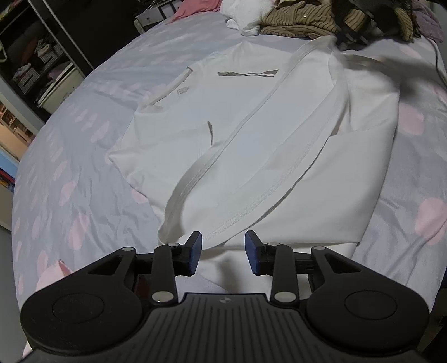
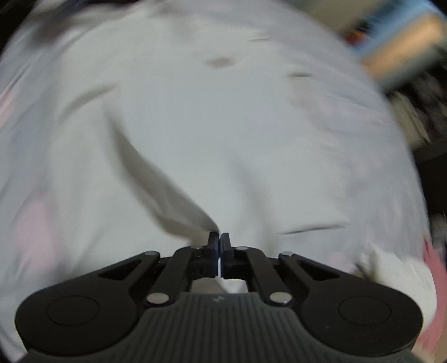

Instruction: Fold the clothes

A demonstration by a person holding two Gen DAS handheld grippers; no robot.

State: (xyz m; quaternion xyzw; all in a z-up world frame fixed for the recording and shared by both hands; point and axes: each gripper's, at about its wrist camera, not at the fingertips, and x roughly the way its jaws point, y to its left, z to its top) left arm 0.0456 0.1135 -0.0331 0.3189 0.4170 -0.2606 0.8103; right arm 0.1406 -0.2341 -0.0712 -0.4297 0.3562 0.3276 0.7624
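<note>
A: Where was the white garment [image 1: 251, 134]?
B: Spread on the bed [image 1: 69, 167], near a clothes pile [image 1: 307, 19]. The left hand-held gripper [image 1: 223, 245] stood apart at its hem, gripping nothing.
A: The right hand-held gripper [image 2: 218, 237]?
B: Pinched together, apparently on a fold; blurry.

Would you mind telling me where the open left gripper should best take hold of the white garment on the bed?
Probably the ribbed hem nearest the left gripper. Come in low from the near side, jaws straddling the edge: the thick stitched band curls up off the bedsheet there, so it should pinch cleanly as one layer.
</note>
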